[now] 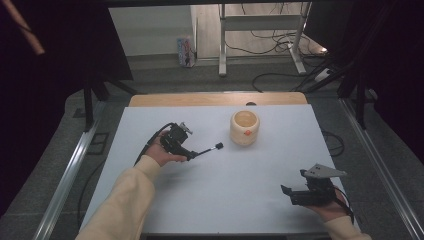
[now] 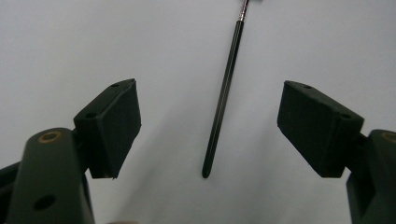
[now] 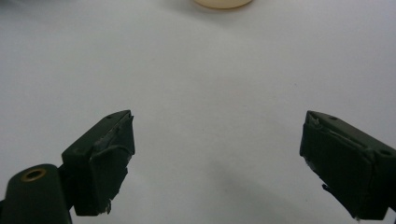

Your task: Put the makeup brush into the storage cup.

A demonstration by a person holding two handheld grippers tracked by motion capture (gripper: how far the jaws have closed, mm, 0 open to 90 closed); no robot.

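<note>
Left tool (image 2: 205, 126): wide open, empty, straddling the thin black brush (image 2: 223, 98) on the desk (image 1: 225, 175).
Right tool (image 3: 215, 163): open, empty.
Advice: centre on the handle, lower, then close squarely.

A slim black brush (image 2: 223, 93), metal-collared near its head, lies flat on the white bench (image 1: 240, 190), left of the cream cup (image 1: 245, 128).

The table (image 1: 235, 200) has a flat white top with a strip of brown wood along its far edge. A thin black stick (image 1: 206, 150) with a small dark knob on its end lies on the white top, pointing away from the left claw (image 1: 192, 155). A round, cream-colored pot (image 1: 245, 128) stands beyond the stick's knob, far from the right claw (image 1: 289, 195).
</note>
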